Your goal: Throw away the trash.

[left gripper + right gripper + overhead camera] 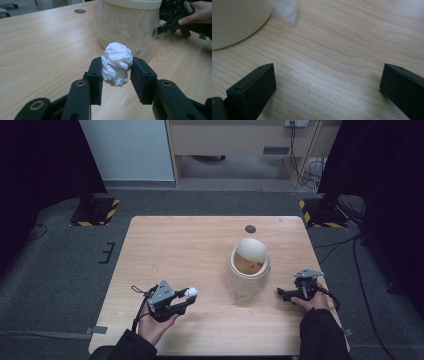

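Dark curtains framed the wooden table (200, 250); near its front edge the left hand-held gripper (186, 296) pinched a crumpled paper wad (116, 63); the right hand-held gripper (283, 293) rested with jaws apart beside the lined bin (248, 270); that light pinch could drop the wad short.

The pale wooden tabletop (165, 250) lies bare across its whole left half and far edge, so a hand could sweep there freely. The one real obstacle is the cream round bin lined with a clear plastic bag (248, 267), standing right of centre; its mouth faces up and is uncovered. The left tool (186, 299), clamped on a crumpled white paper ball (116, 63), has bare wood between it and the bin. The right tool (284, 293), jaws spread wide, sits just beside the bin's right side, leaving only a narrow gap.
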